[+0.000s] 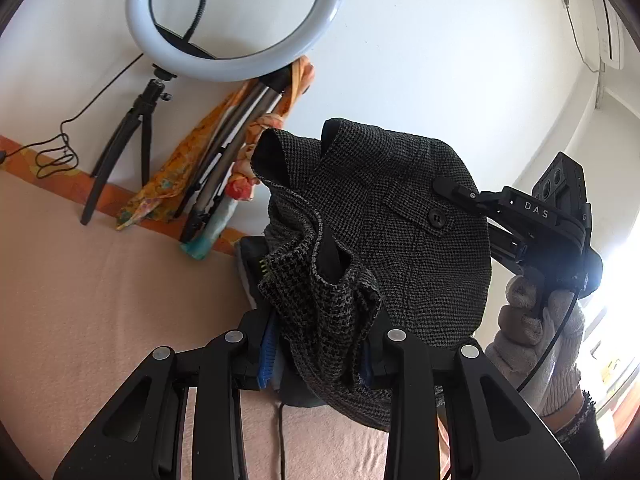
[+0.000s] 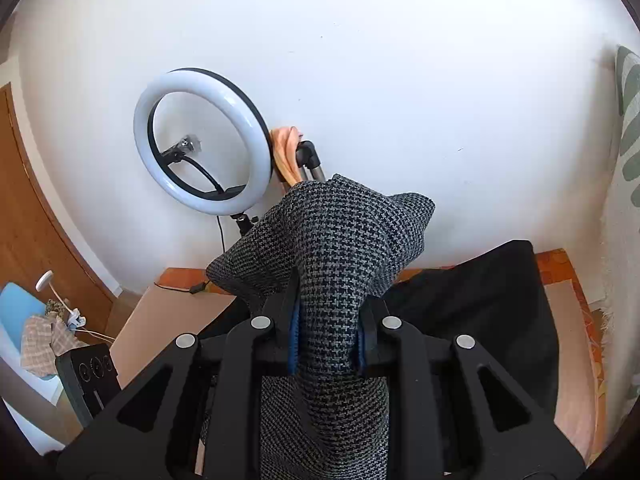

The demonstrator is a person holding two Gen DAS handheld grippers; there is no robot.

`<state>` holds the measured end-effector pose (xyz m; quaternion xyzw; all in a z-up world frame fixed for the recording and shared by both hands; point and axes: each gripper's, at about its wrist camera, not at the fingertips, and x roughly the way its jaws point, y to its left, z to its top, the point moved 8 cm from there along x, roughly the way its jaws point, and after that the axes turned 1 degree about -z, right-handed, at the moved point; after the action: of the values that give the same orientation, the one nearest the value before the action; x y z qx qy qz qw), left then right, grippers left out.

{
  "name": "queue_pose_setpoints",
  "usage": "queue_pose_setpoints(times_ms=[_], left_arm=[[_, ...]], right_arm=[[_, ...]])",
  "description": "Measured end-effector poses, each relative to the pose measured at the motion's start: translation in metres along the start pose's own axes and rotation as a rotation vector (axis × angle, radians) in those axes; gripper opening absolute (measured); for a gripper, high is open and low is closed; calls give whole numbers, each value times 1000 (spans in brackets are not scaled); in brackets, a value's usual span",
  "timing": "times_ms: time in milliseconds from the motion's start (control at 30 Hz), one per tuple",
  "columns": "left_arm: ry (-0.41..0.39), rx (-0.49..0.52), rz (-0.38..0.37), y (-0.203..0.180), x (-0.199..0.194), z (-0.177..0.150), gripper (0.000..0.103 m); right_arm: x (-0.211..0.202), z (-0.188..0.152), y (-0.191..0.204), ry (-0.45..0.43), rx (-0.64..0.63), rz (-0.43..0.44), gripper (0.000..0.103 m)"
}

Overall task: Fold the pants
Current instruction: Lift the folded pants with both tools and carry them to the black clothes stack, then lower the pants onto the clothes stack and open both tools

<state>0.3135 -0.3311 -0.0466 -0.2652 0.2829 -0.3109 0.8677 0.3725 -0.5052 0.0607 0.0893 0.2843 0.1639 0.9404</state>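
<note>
The pants (image 1: 384, 216) are dark grey houndstooth with a buttoned back pocket. They hang in the air between both grippers, above the bed. My left gripper (image 1: 320, 356) is shut on a bunched edge of the pants. My right gripper (image 1: 456, 192) shows at the right of the left wrist view, held by a gloved hand, its tip against the pants' waist. In the right wrist view my right gripper (image 2: 328, 340) is shut on a thick fold of the pants (image 2: 332, 240), which drape over and below the jaws.
A peach bedsheet (image 1: 100, 300) lies below. A ring light (image 1: 236, 20) on a tripod and an orange cloth (image 1: 180, 172) stand by the white wall. A black cloth (image 2: 500, 308) lies on the bed. A wooden door (image 2: 28, 216) is at the left.
</note>
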Motion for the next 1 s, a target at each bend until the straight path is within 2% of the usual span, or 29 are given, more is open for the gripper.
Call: queue_pose_setpoints(times_ms=[267,433,567,667,733,767,833,933,967,1000], left_arm=[[39,63,-34,-47,66,-13,30],[87,106,0,-54,113,-30,30],[131,66,25,-44,142,-45,30],[154,48,40,-35,151,-55,30],[162,60,44,-34,154,-60,30],[159,70,46,-35,154,-61,30],[162,80,49,-37,154,-64,31],[168,63,49,-33,154,-64,32],[172,53,47,-31,156,-64,33],[177,45,46,-29,156,-64,33]], right_arm=[[-7,28,-66,5,-77,-82,22],[19,26,-108,54,-116,-99,22],[48,14,-141,89,-120,-104,22],[68,1,-171,125,-72,-171,29],[73,-5,-192,139,-27,-247,40],[71,-7,-198,139,-1,-267,41],[60,-9,-201,119,8,-300,48],[20,-3,-198,16,0,-447,59],[4,-2,-193,-36,11,-453,59],[-11,-4,-184,-88,26,-417,59]])
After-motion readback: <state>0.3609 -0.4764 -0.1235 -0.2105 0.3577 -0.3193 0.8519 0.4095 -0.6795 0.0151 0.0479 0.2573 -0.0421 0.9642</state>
